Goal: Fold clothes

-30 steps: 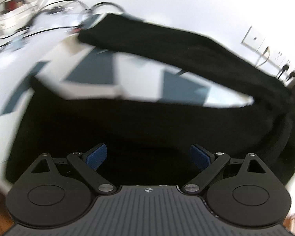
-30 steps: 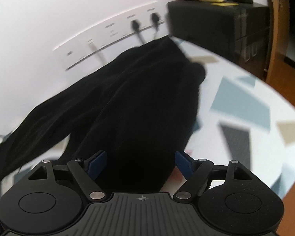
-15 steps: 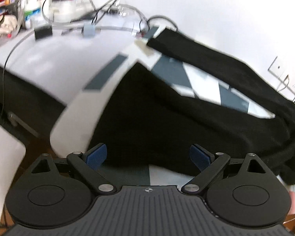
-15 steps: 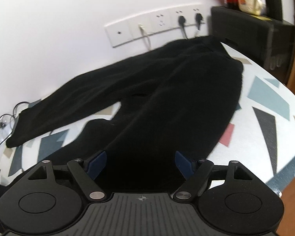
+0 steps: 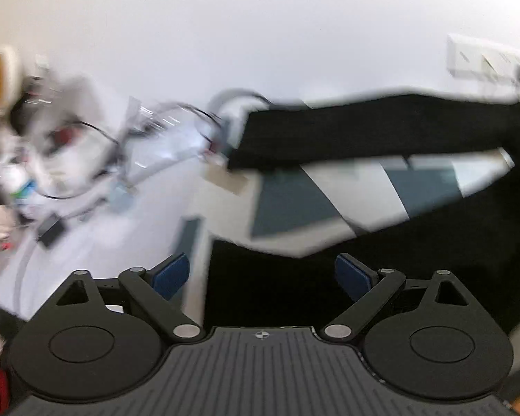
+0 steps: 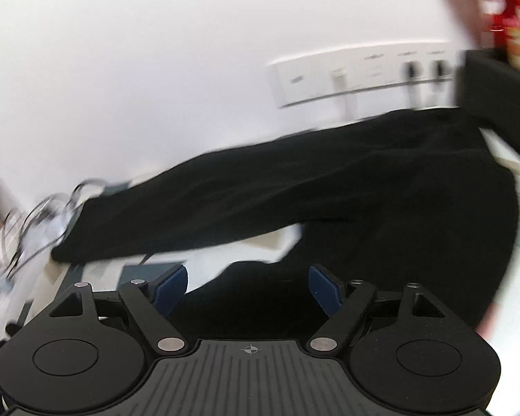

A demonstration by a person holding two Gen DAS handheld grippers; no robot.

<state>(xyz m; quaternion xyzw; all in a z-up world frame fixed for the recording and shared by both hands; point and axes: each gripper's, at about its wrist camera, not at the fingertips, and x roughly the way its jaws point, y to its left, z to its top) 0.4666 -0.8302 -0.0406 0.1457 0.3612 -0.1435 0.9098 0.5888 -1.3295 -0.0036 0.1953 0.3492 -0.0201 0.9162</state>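
Black trousers (image 5: 416,242) lie spread on a white table with grey patches (image 5: 294,201). One leg (image 5: 364,131) runs along the wall, the other reaches toward me. My left gripper (image 5: 261,275) is open above the near leg's cuff end, nothing between its blue pads (image 5: 171,274). In the right wrist view the same trousers (image 6: 364,190) stretch from the waist at right to the far cuff (image 6: 72,242) at left. My right gripper (image 6: 248,286) is open over the near leg, holding nothing. Both views are blurred by motion.
Tangled cables and small devices (image 5: 86,159) clutter the table's left end. A row of wall sockets (image 6: 364,72) with plugs sits behind the trousers. A black cabinet (image 6: 495,104) with red and yellow items on top stands at the right.
Both cameras have swung. The left view turned right and dropped toward the near leg's cuff. The right view moved lower and closer to the trousers. Both grippers stayed open.
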